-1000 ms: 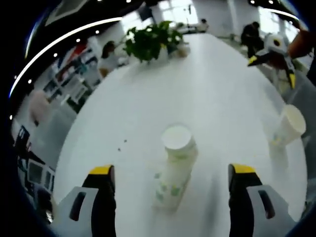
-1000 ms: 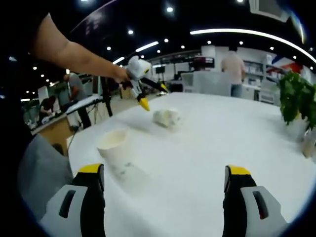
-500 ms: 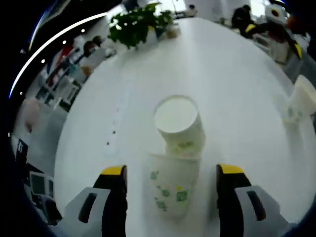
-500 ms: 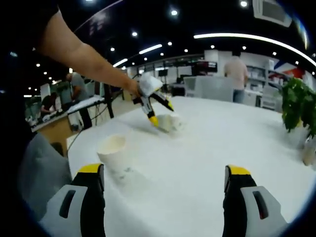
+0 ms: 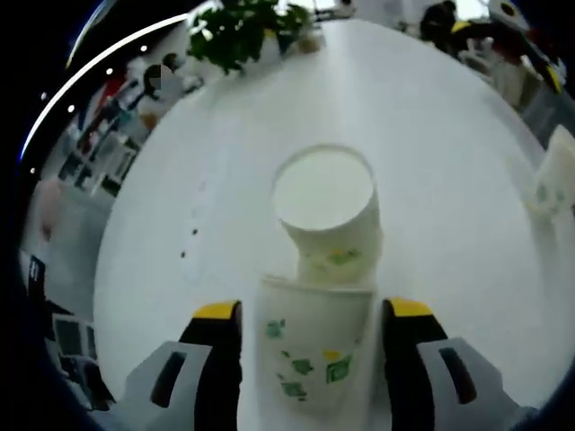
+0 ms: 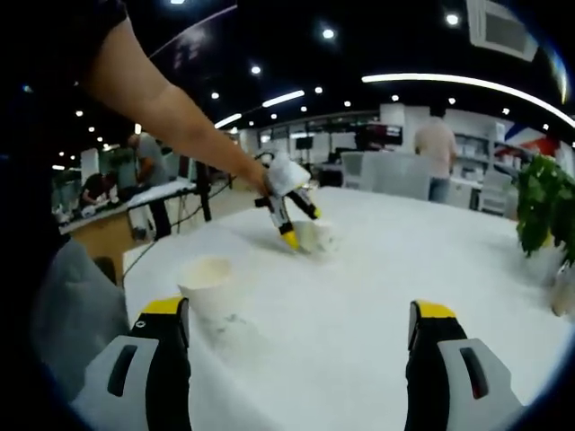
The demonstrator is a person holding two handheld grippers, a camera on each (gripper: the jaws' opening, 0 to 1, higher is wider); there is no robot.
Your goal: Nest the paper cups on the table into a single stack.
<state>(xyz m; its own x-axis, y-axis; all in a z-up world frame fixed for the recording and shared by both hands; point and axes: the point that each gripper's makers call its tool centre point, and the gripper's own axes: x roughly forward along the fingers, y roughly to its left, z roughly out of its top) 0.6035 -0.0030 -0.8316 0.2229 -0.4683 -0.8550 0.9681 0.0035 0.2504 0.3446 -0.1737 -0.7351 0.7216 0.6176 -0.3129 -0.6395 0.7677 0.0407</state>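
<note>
Two nested paper cups lie on their side on the white table (image 5: 431,135). The inner cup's white mouth (image 5: 323,193) faces me, and the outer cup (image 5: 314,355) carries a green print. My left gripper (image 5: 313,334) straddles the outer cup, its jaws close beside the cup walls with thin gaps showing. In the right gripper view, that left gripper (image 6: 287,205) hangs from a person's arm over the lying cups (image 6: 314,235). A single cup (image 6: 208,285) stands upright ahead of my right gripper (image 6: 296,332), which is open and holds nothing. The same cup (image 5: 552,180) stands at the table's right.
A potted green plant (image 5: 238,31) stands at the table's far end, and it also appears as the plant (image 6: 544,202) at the right. The table's near rim (image 6: 144,269) curves at the left. People and desks stand in the room behind.
My left gripper has come down over the lying cups and its jaws have narrowed around the outer cup. The right gripper has hardly moved.
</note>
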